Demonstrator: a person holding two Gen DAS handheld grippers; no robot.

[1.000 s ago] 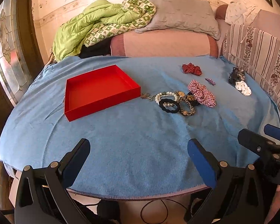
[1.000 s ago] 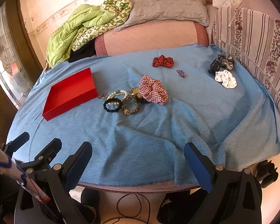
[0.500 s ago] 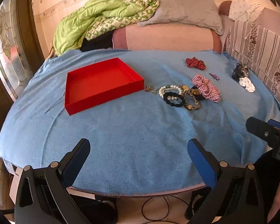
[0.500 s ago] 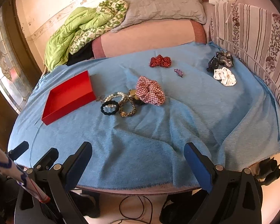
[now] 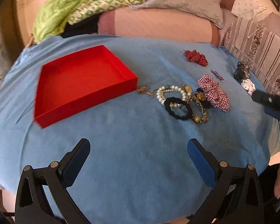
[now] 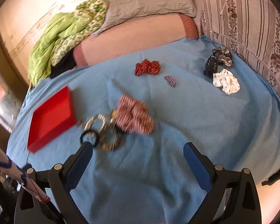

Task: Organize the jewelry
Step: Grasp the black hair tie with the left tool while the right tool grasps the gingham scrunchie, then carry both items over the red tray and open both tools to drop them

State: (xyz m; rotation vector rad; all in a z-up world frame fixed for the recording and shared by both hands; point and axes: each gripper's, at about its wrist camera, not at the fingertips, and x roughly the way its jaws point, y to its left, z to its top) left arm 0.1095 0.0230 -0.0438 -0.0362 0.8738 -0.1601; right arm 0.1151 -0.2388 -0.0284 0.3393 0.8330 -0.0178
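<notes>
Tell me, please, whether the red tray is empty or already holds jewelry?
Empty. The red tray shows only its bare floor; the bracelets lie on the blue cloth beside it.

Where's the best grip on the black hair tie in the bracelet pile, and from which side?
Take the black hair tie on its near arc, coming from above and from the open blue cloth side. It lies flat as a ring; its far arc overlaps the pearl bracelet, and the leopard-print bracelet crowds its right. One gripper finger inside the ring, one outside. Both grippers are open.
</notes>
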